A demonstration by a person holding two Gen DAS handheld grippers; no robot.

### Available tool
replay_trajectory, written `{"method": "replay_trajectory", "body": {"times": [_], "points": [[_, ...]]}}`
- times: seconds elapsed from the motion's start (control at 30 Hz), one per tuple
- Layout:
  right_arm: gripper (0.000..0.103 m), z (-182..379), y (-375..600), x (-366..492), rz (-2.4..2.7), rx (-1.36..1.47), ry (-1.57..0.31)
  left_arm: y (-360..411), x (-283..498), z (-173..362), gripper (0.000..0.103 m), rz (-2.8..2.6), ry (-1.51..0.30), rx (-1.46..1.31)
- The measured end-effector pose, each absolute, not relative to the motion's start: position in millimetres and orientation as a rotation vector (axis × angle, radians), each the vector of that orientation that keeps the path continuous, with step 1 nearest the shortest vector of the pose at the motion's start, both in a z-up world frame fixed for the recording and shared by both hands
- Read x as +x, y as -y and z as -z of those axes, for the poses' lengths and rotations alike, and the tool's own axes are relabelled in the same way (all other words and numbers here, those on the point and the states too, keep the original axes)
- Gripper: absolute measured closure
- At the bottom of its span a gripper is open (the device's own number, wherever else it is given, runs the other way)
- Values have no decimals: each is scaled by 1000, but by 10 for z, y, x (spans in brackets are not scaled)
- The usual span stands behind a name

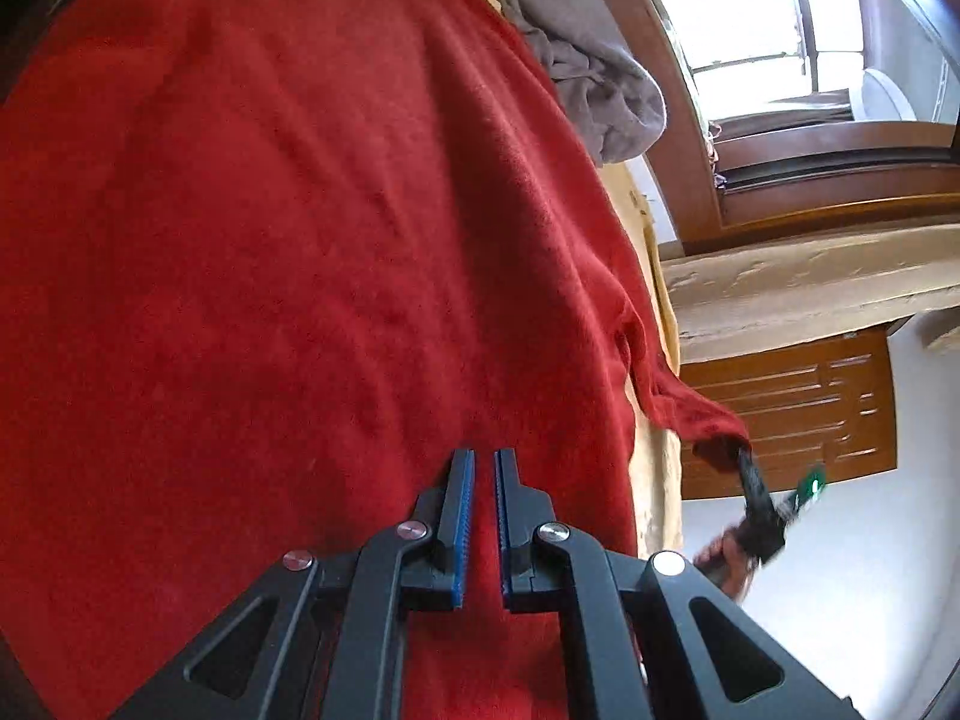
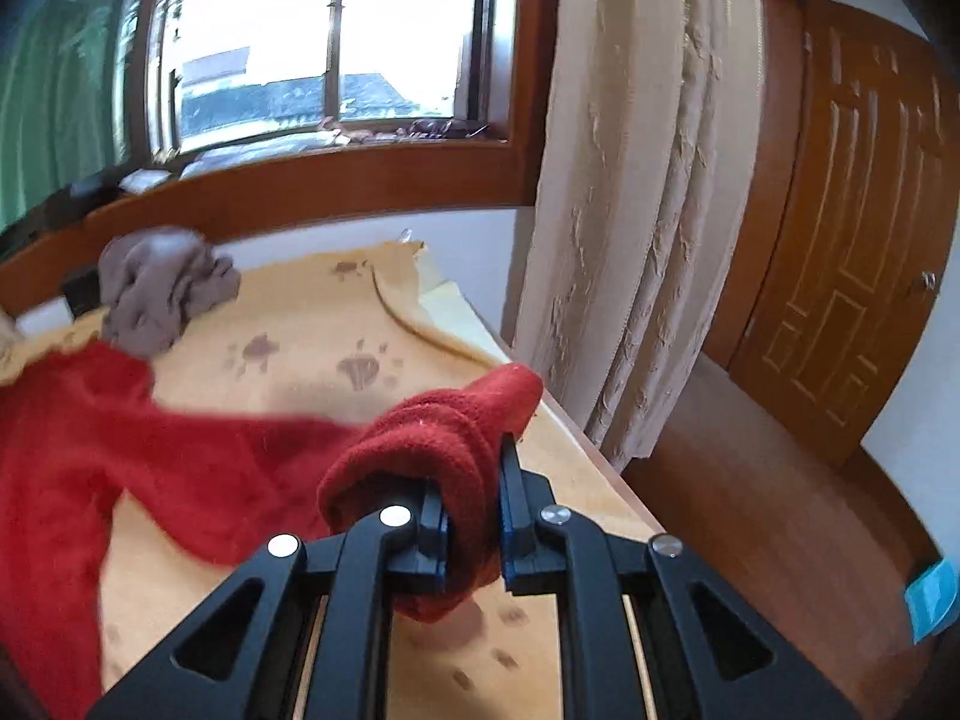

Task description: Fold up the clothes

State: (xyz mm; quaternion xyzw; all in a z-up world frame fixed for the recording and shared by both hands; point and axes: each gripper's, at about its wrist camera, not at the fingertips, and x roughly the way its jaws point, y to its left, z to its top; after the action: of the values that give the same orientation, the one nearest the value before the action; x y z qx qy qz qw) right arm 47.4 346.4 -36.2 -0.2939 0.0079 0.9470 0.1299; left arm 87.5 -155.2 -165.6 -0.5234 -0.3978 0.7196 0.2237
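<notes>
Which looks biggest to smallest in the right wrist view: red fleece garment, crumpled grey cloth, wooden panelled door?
1. Red fleece garment, though it sits nearest the camera.
2. Wooden panelled door.
3. Crumpled grey cloth.
This is apparent size only; the door is farthest away.

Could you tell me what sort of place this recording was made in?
Probably a bedroom in a home: a bed with a wooden headboard and yellow patterned sheet, a curtained window, and a panelled wooden door.
</notes>
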Motion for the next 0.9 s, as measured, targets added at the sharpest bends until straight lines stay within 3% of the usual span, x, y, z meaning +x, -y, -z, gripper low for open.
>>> {"method": "replay_trajectory", "body": {"times": [0.17, 0.4, 0.47, 0.5, 0.53, 0.57, 0.63, 0.7, 0.77, 0.9], "points": [[90, -121, -2948, 214, -2886, -629, -61, 1666, 961, 1622, 96, -1987, 1100, -1450], [87, -430, -1114, -237, -3319, -617, 154, 2078, 930, 1412, 96, -2125, 1155, -1350], [80, -239, -452, -358, -3436, -822, 363, 2214, 919, 1355, 96, -2155, 1195, -1309], [62, -128, -120, -412, -3472, -948, 493, 2281, 923, 1338, 96, -2168, 1213, -1296], [38, -12, 176, -439, -3490, -1046, 632, 2342, 923, 1324, 96, -2184, 1228, -1288], [29, 116, 371, -393, -3480, -1057, 781, 2397, 920, 1314, 96, -2195, 1240, -1284], [25, 351, 720, -304, -3440, -1065, 1057, 2474, 908, 1308, 96, -2204, 1252, -1286], [24, 435, 792, -236, -3410, -1021, 1160, 2523, 880, 1302, 96, -2216, 1255, -1291], [23, 384, 704, -247, -3416, -1038, 1087, 2549, 828, 1291, 96, -2221, 1255, -1297], [22, 131, 115, -308, -3422, -1123, 699, 2568, 775, 1217, 96, -2241, 1202, -1301]]}}
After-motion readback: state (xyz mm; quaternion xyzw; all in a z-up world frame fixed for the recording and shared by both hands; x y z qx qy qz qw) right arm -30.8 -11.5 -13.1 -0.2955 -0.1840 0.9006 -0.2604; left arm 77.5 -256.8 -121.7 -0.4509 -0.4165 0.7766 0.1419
